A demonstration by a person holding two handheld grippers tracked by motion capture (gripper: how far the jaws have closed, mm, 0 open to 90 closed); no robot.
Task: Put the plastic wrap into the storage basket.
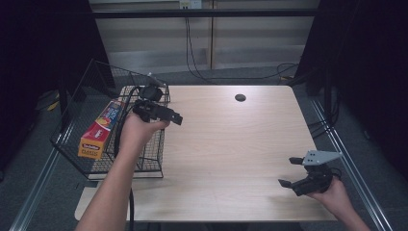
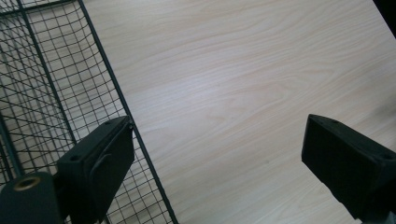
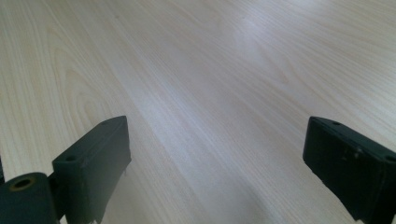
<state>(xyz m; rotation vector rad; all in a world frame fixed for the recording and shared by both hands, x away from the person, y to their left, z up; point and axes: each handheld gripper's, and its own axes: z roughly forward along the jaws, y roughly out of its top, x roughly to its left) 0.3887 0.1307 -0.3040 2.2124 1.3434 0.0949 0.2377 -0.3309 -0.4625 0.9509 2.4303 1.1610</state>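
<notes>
A long orange, red and blue box (image 1: pixel 99 129) lies inside a black wire basket (image 1: pixel 150 153) at the table's left edge. My left gripper (image 1: pixel 172 115) hovers over the basket's right rim, jaws wide apart and empty, pointing right across the table. The left gripper view has that open gripper (image 2: pixel 224 163) above the basket mesh (image 2: pixel 56 93) and bare wood (image 2: pixel 243 70). Near the front right corner my right gripper (image 1: pixel 288 172) stands open, low over the tabletop, holding nothing. From the right gripper view, its open gripper (image 3: pixel 219 163) frames plain wood (image 3: pixel 201 70).
The light wooden table (image 1: pixel 231 144) has a dark round cable hole (image 1: pixel 240 97) near its back edge. Cables hang behind the table at the wall. A metal rail (image 1: pixel 349 159) runs along the right side.
</notes>
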